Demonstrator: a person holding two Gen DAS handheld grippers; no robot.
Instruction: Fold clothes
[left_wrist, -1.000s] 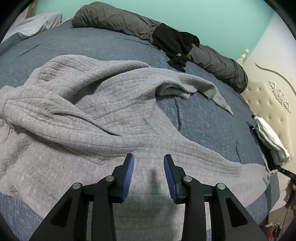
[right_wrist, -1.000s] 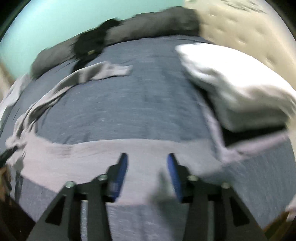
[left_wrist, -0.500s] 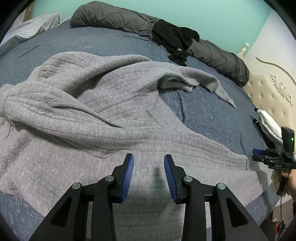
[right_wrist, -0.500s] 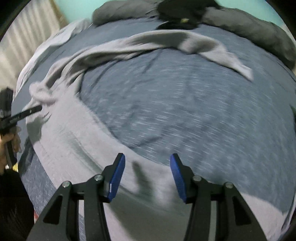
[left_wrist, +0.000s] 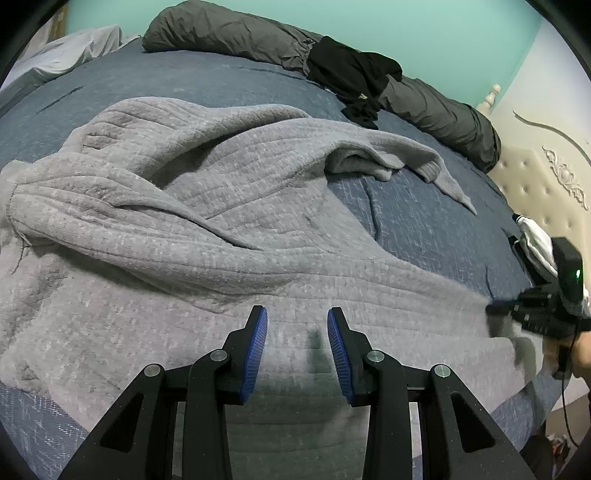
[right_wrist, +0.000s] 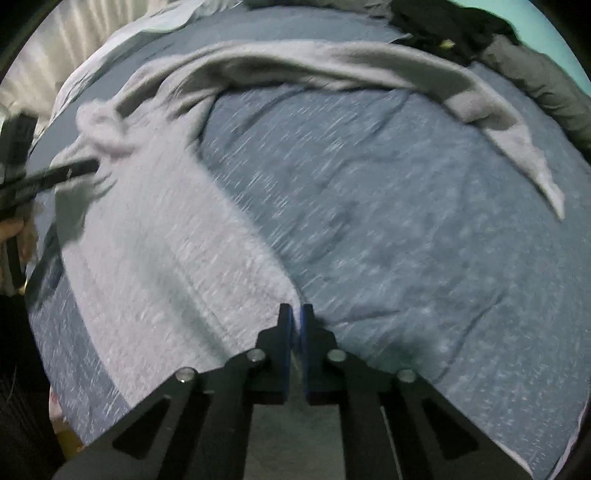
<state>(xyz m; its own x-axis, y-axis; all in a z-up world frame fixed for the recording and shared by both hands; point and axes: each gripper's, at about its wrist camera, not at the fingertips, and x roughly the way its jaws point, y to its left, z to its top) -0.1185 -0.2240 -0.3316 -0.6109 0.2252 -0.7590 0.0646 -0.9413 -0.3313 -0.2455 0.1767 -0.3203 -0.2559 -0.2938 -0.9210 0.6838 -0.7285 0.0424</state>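
My right gripper (right_wrist: 297, 325), jaws just closed, pinches the hem corner of the grey sweater (left_wrist: 229, 206) spread rumpled across the blue bed (right_wrist: 388, 206), while my left gripper (left_wrist: 297, 350) hovers parted above the hem, ready to pair the grip

A grey ribbed knit sweater (left_wrist: 207, 229) lies spread and rumpled across the blue bed cover (left_wrist: 424, 221). Its body bunches into long folds toward the left, with a thick ridge running across the middle. One sleeve (left_wrist: 417, 162) stretches away toward the far side, its cuff tapering flat on the cover. The near hem (left_wrist: 295, 373) lies flat along the bed's near edge, with its right-hand corner pinched.
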